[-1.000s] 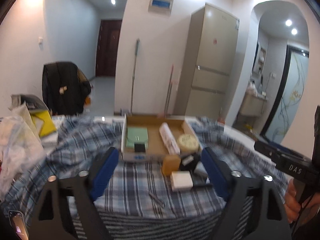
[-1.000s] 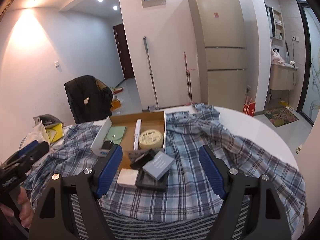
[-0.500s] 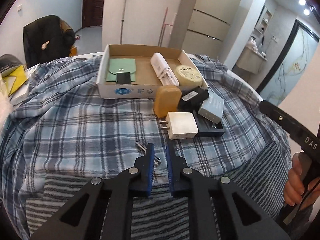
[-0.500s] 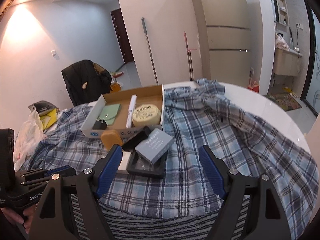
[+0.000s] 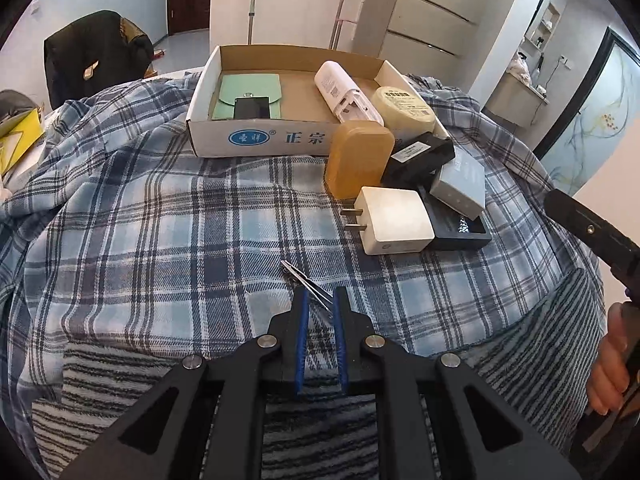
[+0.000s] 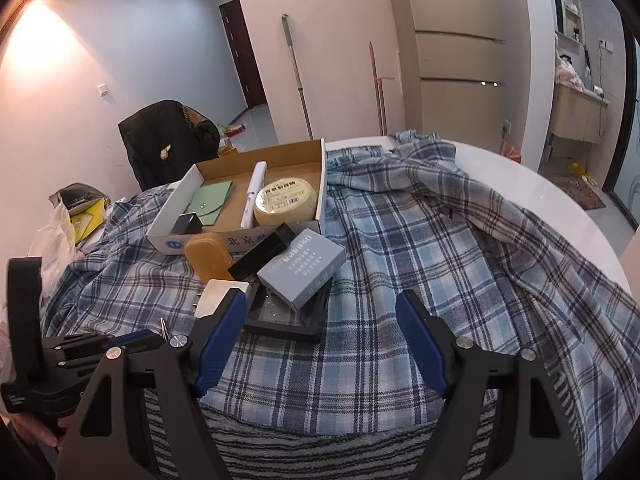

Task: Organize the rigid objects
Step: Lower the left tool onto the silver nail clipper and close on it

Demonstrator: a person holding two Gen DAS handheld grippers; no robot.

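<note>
Lifting now, the tweezers (image 5: 306, 280), pinched at their near end by the closed left tool (image 5: 320, 300) on the cloth (image 5: 160, 240), could be dropped if gripped thinly, while the right tool (image 6: 320, 312) is held open.

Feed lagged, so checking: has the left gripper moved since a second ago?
Yes. The left gripper has come down toward the plaid cloth, short of the open cardboard box, its jaws shut around thin metal tweezers.
</note>
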